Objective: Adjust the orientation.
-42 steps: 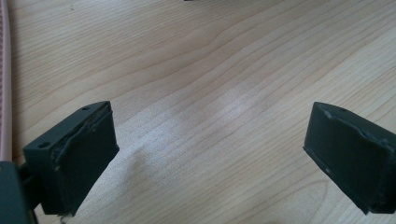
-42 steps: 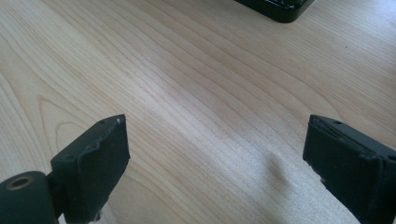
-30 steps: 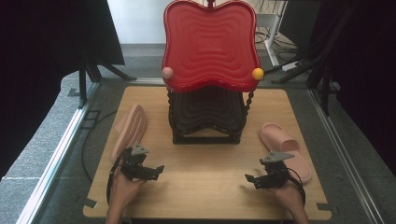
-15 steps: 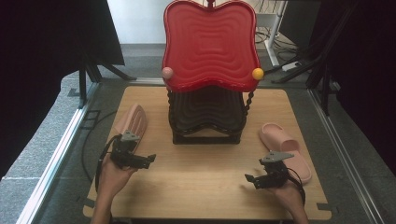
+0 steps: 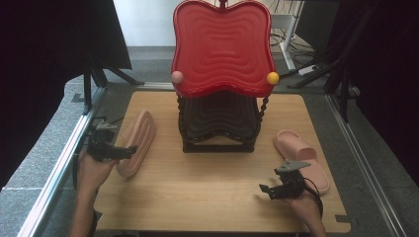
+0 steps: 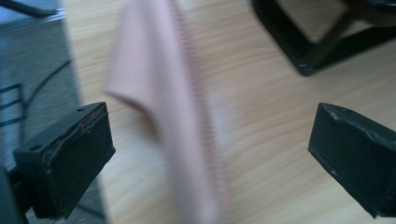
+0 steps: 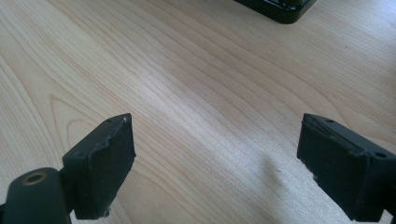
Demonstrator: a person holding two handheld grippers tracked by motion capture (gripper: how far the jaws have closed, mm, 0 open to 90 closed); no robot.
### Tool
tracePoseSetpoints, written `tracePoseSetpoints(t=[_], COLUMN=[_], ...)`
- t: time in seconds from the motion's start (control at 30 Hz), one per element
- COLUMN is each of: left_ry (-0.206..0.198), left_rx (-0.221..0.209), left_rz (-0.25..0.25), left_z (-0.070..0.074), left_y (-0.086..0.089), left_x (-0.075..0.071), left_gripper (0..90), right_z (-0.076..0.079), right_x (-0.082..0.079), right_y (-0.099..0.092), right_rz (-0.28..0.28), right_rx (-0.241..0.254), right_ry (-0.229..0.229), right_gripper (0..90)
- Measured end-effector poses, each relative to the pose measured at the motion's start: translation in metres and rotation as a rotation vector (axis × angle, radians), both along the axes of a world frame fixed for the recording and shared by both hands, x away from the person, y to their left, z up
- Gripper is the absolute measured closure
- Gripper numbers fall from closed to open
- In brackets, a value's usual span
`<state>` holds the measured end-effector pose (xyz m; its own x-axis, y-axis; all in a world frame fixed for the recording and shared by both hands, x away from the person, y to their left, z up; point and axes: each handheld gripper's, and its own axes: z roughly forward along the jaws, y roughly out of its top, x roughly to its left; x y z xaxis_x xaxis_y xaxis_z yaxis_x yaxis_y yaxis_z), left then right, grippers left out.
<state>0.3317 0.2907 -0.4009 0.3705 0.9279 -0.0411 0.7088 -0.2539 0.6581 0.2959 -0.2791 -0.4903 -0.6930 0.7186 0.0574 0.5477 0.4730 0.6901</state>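
Pink slipper [image 5: 136, 142] lies on its side at table's [image 5: 207, 192] 9 o'clock, L gripper [image 5: 129, 152] w/ jaws apart astride its heel end. R gripper [image 5: 264, 190], jaws apart, hovers at 5 o'clock beside 2nd slipper [image 5: 301, 153]. Red tiered rack [image 5: 222, 49] at 12.

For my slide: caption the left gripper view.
Open left gripper straddling a pink slipper tipped on edge.

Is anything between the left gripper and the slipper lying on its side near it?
Nothing visible. The left gripper is open, and the slipper lies directly ahead between its fingers over bare table.
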Motion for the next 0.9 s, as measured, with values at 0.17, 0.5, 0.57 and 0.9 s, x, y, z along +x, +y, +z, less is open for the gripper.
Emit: tracePoseSetpoints(t=[0.17,0.5,0.57,0.9], left_ry=[-0.004,0.026,0.032,0.036], left_rx=[0.026,0.011,-0.008,-0.110], left_rz=[0.056,0.142,0.144,0.128], left_z=[-0.005,-0.025,-0.030,-0.040], left_y=[0.023,0.047,0.047,0.040], left_x=[0.007,0.025,0.029,0.040], left_gripper=[0.0,0.0,0.0,0.0], right_z=[-0.001,-0.002,-0.002,-0.002], right_x=[0.000,0.001,0.001,0.001], right_y=[0.000,0.001,0.000,0.000], right_rz=[0.006,0.002,0.000,-0.004], right_rx=[0.000,0.000,-0.002,-0.004], right_ry=[0.002,0.012,0.012,0.013], right_gripper=[11.6,12.7,12.8,13.0])
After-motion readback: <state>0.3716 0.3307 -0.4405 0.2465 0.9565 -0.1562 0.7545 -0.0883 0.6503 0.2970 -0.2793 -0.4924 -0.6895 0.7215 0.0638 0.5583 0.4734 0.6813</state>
